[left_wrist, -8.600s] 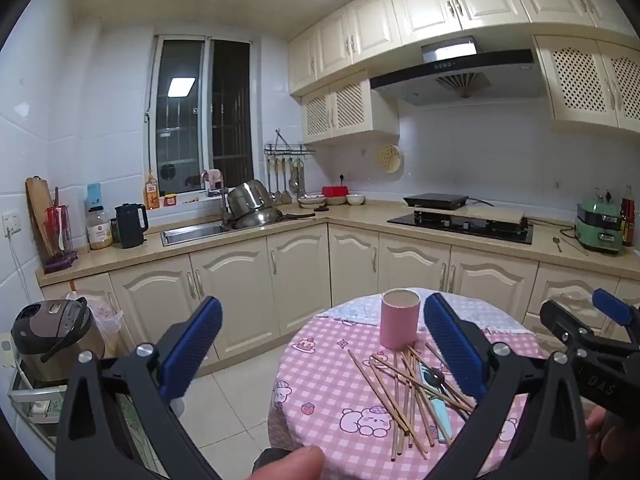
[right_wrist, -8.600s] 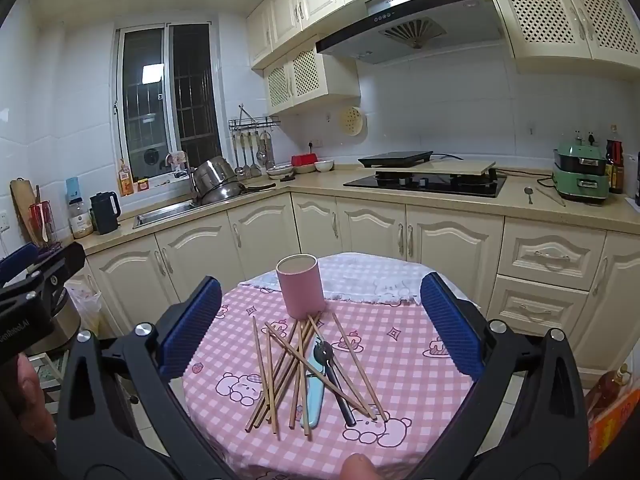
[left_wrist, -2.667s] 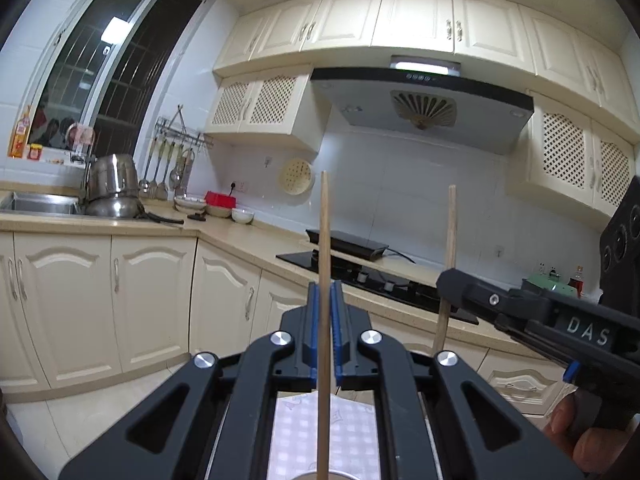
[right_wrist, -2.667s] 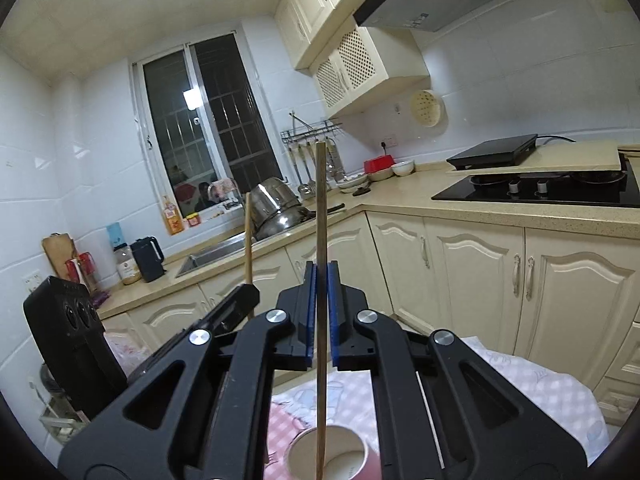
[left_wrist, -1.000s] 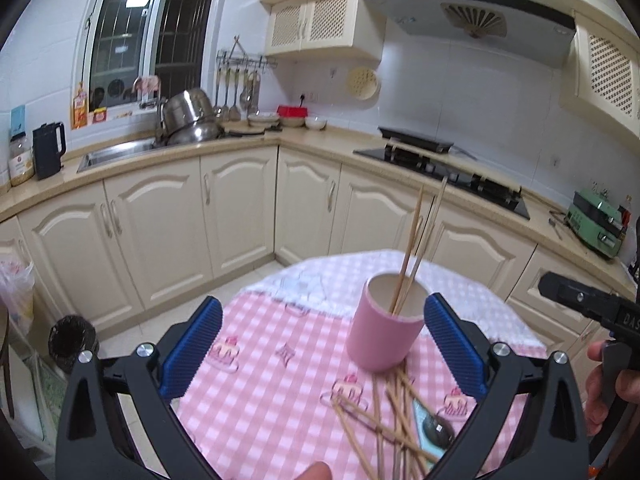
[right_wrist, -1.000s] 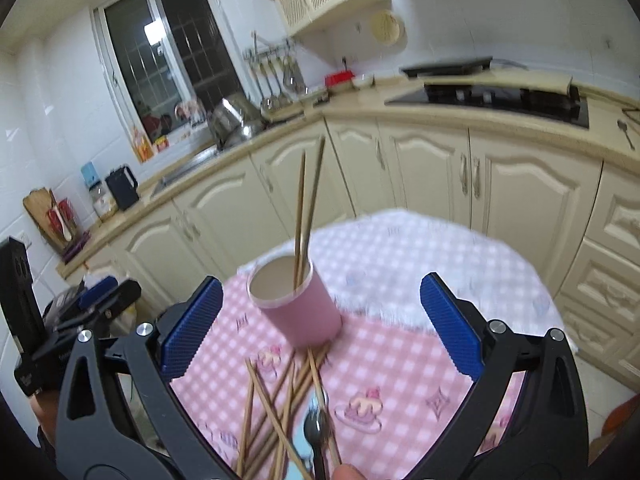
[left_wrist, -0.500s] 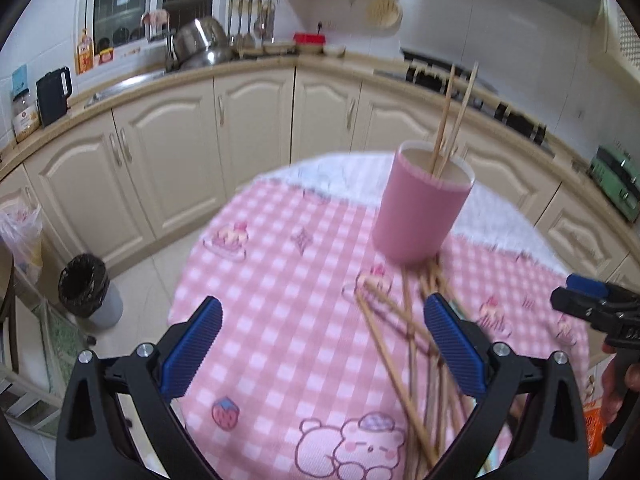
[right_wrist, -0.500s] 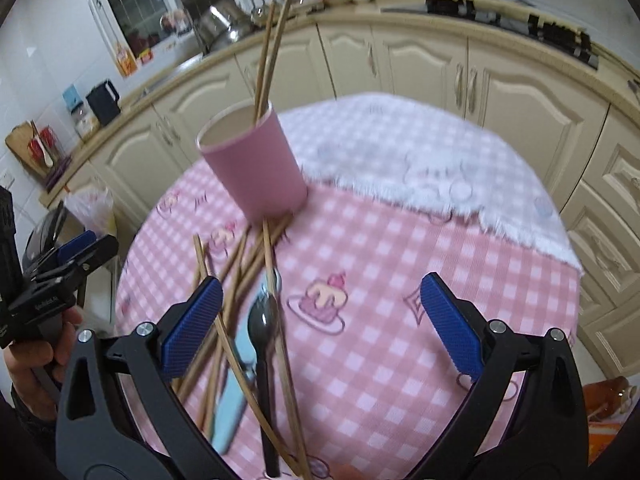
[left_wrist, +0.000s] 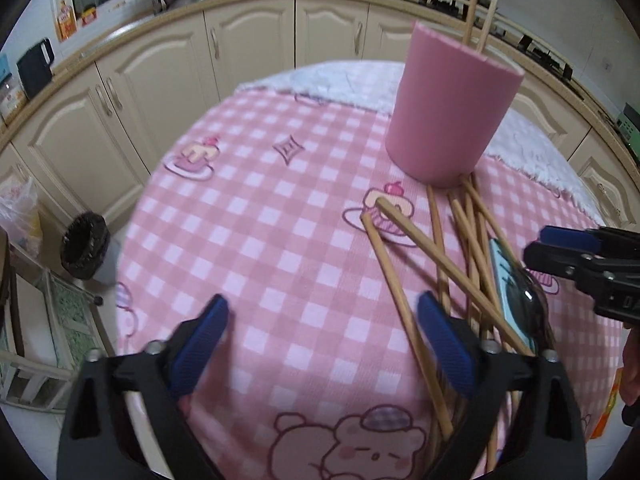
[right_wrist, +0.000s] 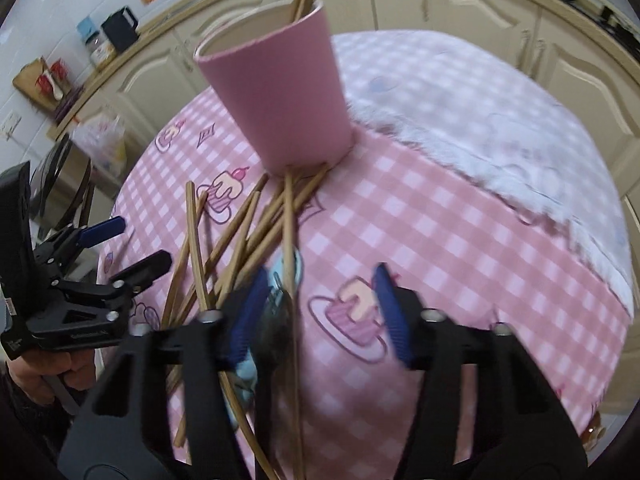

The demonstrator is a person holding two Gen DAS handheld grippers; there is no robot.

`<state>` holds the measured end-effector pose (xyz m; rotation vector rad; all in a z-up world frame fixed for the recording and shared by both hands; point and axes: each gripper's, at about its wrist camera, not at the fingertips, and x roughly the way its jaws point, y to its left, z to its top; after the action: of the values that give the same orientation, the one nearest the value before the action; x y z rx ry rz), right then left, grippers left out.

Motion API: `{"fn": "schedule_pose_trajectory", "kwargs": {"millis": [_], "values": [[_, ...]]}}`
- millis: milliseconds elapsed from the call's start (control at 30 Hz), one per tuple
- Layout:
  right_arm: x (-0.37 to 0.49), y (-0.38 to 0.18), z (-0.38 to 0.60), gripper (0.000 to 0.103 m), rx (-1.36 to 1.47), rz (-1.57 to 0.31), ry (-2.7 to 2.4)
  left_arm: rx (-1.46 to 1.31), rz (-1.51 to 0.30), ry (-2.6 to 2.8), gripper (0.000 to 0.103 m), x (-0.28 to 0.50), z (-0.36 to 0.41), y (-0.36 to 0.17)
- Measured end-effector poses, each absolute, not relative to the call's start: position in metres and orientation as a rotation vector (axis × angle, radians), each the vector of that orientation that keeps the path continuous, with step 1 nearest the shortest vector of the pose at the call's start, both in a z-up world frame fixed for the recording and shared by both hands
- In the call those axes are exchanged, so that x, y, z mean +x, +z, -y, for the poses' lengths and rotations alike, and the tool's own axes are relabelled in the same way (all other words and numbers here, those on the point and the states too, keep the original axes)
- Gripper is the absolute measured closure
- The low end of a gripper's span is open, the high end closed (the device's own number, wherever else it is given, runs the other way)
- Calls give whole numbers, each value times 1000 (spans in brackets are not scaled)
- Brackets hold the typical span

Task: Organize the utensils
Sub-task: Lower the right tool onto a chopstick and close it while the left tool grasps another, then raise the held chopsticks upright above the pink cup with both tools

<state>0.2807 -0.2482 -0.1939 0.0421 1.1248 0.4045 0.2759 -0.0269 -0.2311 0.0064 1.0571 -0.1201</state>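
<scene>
Left gripper, black frame with blue pads, hangs low over the near edge of the round table in its pink-and-white checked cloth. Its jaws are closing but wide apart; one loose wooden chopstick runs between them just inside the right pad, with no pad pressing on it. Right gripper, same build, sits just to the right over the heap of loose wooden chopsticks. Its jaws are closing, about half apart; a single chopstick and the dark spoon lie in the gap near the left pad. Contact with the pads cannot be told, as the frame is blurred there. A pale blue flat utensil lies under the spoon within the heap. The heap fans out from near the table edge toward the far side, its far ends touching the base of the pink cylindrical cup. The cup stands upright past the middle of the table, with two chopsticks upright in it, leaning on the rim. Beyond the cup, a white fringed cloth covers the far part of the table. Farther off, cream cabinet doors run under a counter.
</scene>
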Motion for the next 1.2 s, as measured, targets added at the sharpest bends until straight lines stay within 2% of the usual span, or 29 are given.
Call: {"fn": "schedule_pose_trajectory", "kwargs": {"millis": [167,233,367,433,533,567,667,900,1200], "values": [[292,-195,236,68,15,-1140,439,12,-1083,-140,21,283,34,-234],[296,-197,233,72,2,-1155,442,24,-1083,-142,27,286,37,-234],[299,-200,228,93,-14,-1169,467,63,-1076,-138,44,289,40,-233],[300,-199,226,95,-35,-1169,472,71,-1075,-149,53,292,40,-232],[298,-196,228,97,-34,-1156,472,84,-1073,-178,81,294,40,-230],[298,-194,228,97,-24,-1148,471,81,-1075,-191,95,294,39,-230],[293,-185,233,97,17,-1104,474,73,-1072,-225,98,292,37,-230],[269,-157,253,97,89,-974,483,0,-1015,-265,98,283,22,-218],[239,-128,278,97,188,-812,477,-63,-842,-338,98,265,16,-172]]}}
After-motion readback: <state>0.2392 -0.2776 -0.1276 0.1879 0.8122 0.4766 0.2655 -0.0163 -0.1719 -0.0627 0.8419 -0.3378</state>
